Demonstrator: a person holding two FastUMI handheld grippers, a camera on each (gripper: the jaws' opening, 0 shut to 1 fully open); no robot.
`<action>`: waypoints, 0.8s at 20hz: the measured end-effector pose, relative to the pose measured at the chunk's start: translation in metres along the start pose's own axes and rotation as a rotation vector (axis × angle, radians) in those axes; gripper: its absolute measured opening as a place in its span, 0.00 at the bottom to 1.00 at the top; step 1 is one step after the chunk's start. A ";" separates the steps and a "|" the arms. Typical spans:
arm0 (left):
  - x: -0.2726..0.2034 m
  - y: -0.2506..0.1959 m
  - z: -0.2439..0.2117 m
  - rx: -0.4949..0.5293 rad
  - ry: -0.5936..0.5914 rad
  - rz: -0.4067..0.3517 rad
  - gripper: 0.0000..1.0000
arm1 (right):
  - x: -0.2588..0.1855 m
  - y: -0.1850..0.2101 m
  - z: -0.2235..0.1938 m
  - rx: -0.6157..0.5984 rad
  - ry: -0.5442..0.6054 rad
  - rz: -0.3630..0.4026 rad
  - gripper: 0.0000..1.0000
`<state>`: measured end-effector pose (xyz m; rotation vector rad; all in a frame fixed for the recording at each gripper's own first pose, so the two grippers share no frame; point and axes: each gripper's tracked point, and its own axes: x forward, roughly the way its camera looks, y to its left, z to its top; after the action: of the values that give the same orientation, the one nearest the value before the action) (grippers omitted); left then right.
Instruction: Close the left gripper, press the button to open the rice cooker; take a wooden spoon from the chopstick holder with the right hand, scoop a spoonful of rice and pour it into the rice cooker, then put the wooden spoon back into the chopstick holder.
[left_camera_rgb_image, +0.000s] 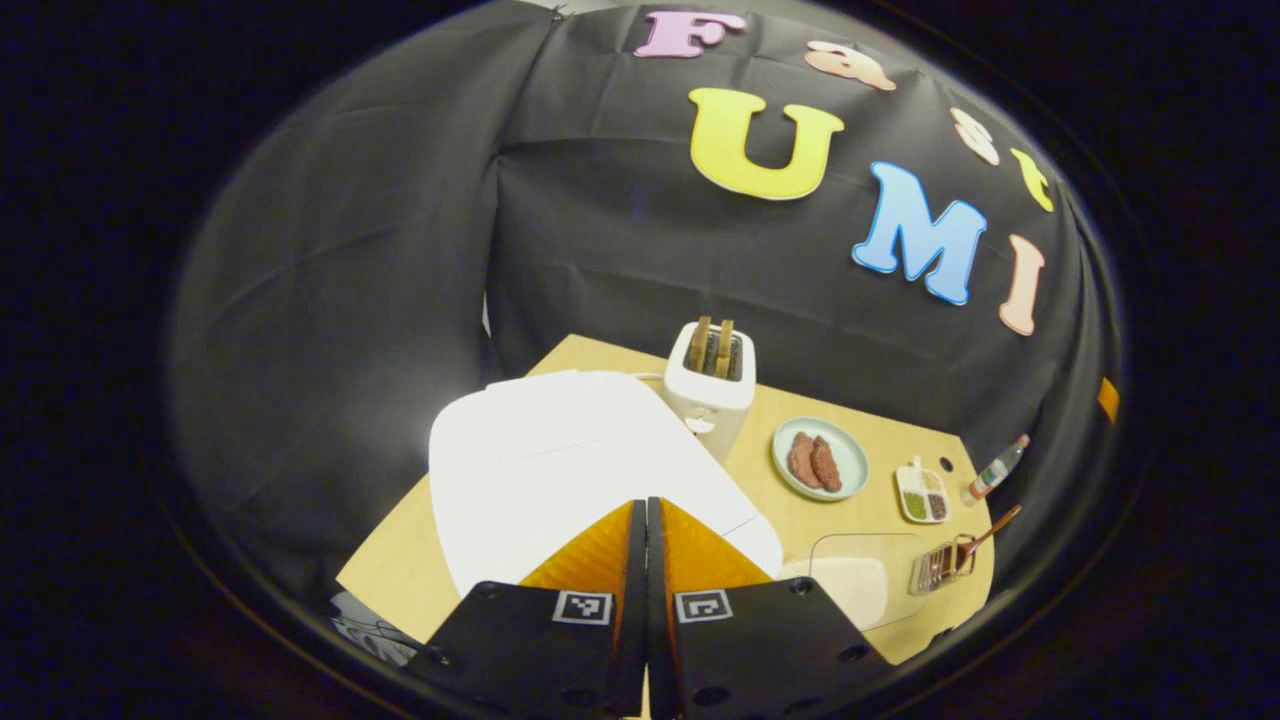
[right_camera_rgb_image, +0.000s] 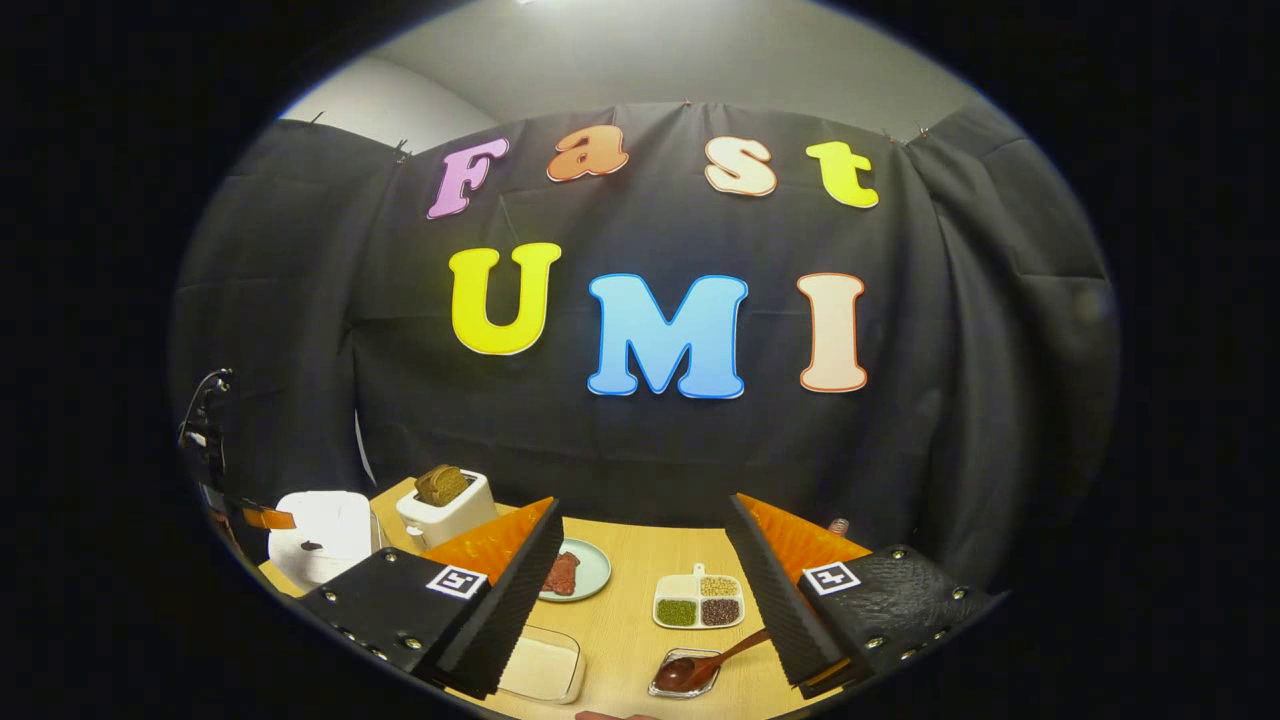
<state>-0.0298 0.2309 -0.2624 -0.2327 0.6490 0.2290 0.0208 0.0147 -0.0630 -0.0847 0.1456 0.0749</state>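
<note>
The white rice cooker stands with its lid down at the table's left end, directly under my left gripper, which is shut with nothing between its fingers. In the right gripper view the rice cooker has a small dark button on top, and the left gripper hovers at its left edge. The wooden spoon rests in the chopstick holder, its handle pointing up to the right. My right gripper is open above the table, short of the spoon. A clear container of rice sits to the holder's left.
A white toaster with bread stands behind the cooker. A plate of meat, a divided dish of grains and a small bottle line the back. The rice container and chopstick holder sit near the front edge.
</note>
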 end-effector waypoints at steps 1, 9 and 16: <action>0.006 0.000 -0.006 -0.006 0.027 -0.004 0.10 | 0.001 -0.003 -0.003 0.000 0.008 -0.005 0.99; 0.036 0.004 -0.033 0.048 0.110 0.005 0.10 | 0.005 -0.022 -0.018 0.027 0.051 -0.042 0.99; 0.029 0.001 -0.014 -0.028 0.044 -0.014 0.10 | 0.004 -0.010 -0.016 0.018 0.038 -0.015 0.99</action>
<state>-0.0158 0.2317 -0.2908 -0.2692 0.6884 0.2205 0.0229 0.0035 -0.0780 -0.0693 0.1834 0.0572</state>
